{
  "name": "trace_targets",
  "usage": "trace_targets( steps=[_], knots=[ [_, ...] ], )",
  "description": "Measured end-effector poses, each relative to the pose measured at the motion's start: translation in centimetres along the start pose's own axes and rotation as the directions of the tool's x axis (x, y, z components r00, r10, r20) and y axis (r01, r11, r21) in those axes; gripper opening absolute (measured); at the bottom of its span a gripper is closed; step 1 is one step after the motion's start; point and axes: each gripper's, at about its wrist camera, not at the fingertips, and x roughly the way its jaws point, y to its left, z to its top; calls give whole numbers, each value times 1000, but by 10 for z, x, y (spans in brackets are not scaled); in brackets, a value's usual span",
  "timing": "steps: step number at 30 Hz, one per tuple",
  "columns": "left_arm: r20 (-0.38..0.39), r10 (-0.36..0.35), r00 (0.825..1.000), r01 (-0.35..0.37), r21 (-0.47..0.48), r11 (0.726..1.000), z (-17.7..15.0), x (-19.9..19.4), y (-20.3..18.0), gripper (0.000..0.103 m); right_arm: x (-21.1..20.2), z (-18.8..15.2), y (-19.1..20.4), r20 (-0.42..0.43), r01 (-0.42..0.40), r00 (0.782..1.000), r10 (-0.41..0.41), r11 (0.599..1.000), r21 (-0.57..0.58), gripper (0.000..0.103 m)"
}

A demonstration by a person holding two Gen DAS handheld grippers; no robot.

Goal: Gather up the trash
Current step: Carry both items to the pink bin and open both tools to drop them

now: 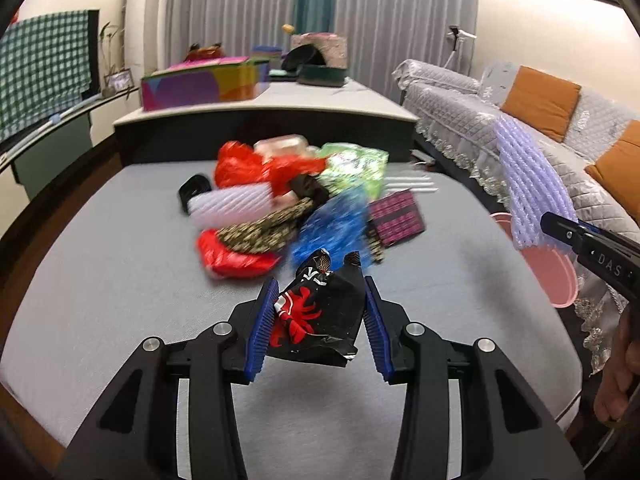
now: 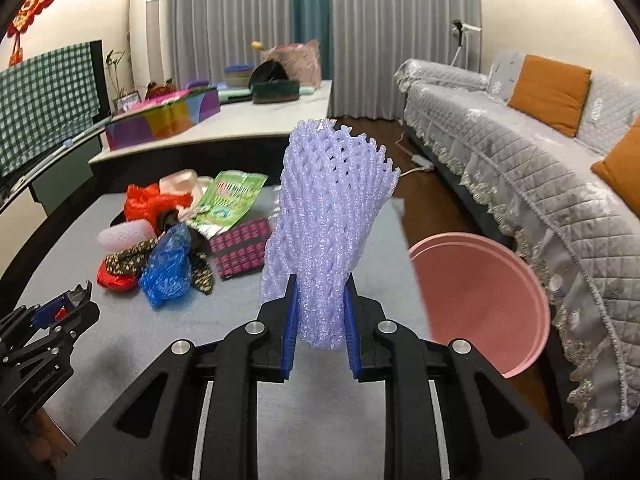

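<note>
The left gripper [image 1: 320,300] pointed forward and down over the grey table [image 1: 100,300], its two blue pads [image 1: 262,328] closed on a crumpled black wrapper [image 1: 320,320] with red markings; the wrapper sat squarely between the pads, its top corner poking out past the fingertips and its lower edge hanging clear of the table; the right gripper [image 2: 320,308] likewise tilted forward and down, its jaws narrow and pinched on the lower end of a lilac foam net sleeve [image 2: 328,220], which stood nearly upright from the pads and flared wider toward its top; in the left wrist view the same sleeve [image 1: 528,184] hung at the right edge, held above the pink bin [image 1: 552,272], with part of a hand [image 1: 620,380] showing behind the gripper body; the pink bin [image 2: 480,292] stood off the right edge of the table, just beside the covered sofa [image 2: 540,168], and seemed to rest on the floor, though its base was hidden; the remaining trash lay heaped ahead of both grippers near the middle of the table: a red plastic bag [image 2: 152,200], a blue plastic bag [image 2: 168,268], a green packet [image 2: 228,200], a pink-and-black patterned box [image 2: 240,248] and a white foam sleeve [image 2: 124,236], all touching or overlapping, well apart from either pair of jaws; in the left wrist view this heap was blurred
</note>
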Motion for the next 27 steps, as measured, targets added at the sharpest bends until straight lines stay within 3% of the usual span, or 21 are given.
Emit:
trace_targets(
  steps=[6,15,19,27],
  knots=[
    [39,-58,998,57,32,998,22,-6,-30,42,-26,13,-35,34,34,999,-35,999,9,21],
    [94,-180,979,170,103,980,62,1,-89,42,-42,47,-106,9,81,997,-81,997,12,21],
    [98,-238,966,223,145,964,75,10,-122,42,-39,57,-136,14,127,992,-127,992,-23,21],
    [72,-361,930,335,236,912,89,38,-195,42,-11,36,-189,-34,153,988,-151,984,96,21]
  ],
)
